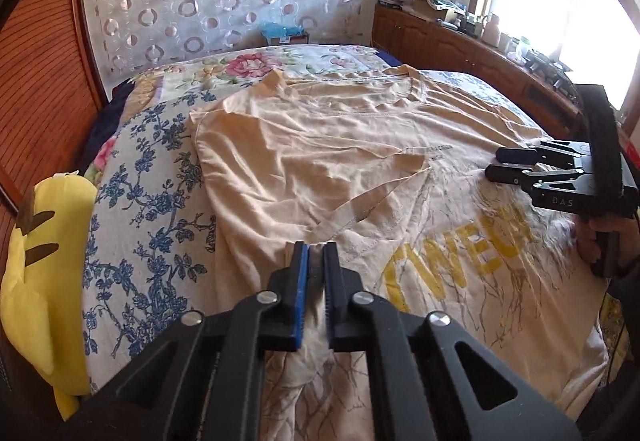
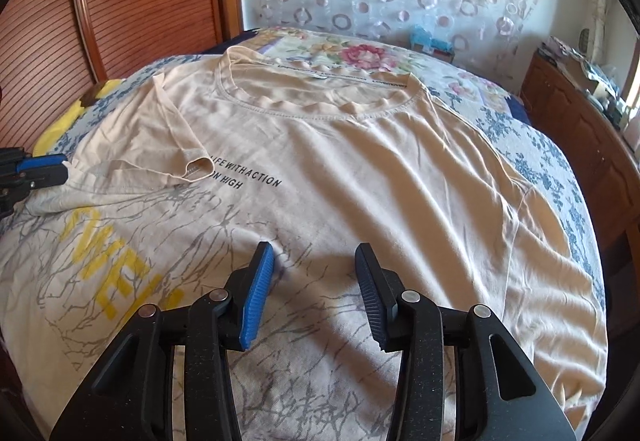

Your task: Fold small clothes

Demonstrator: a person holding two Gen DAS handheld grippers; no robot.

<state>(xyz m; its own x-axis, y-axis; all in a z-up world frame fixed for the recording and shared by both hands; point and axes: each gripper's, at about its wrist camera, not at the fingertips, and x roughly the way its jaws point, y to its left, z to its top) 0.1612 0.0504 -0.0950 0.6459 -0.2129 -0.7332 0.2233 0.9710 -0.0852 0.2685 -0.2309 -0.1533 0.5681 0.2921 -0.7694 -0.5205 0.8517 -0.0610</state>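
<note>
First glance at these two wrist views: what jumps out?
A cream T-shirt with yellow lettering and grey branch print lies spread over most of the floral bedspread, one sleeve already folded in across the chest. The left gripper is pinched shut on a fold at the shirt's edge, while the right gripper hovers open over the shirt's middle. A yellow plush toy sits at the bed's edge.

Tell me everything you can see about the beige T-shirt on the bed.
The beige T-shirt lies front up, wrinkled, on the floral bedspread. It looks like thin cotton, with a round stitched collar, black text, yellow letters and grey branch-like lines. One short sleeve is folded inward over the chest. The left gripper is shut on a fold of its fabric; the right gripper stands open above it.
</note>
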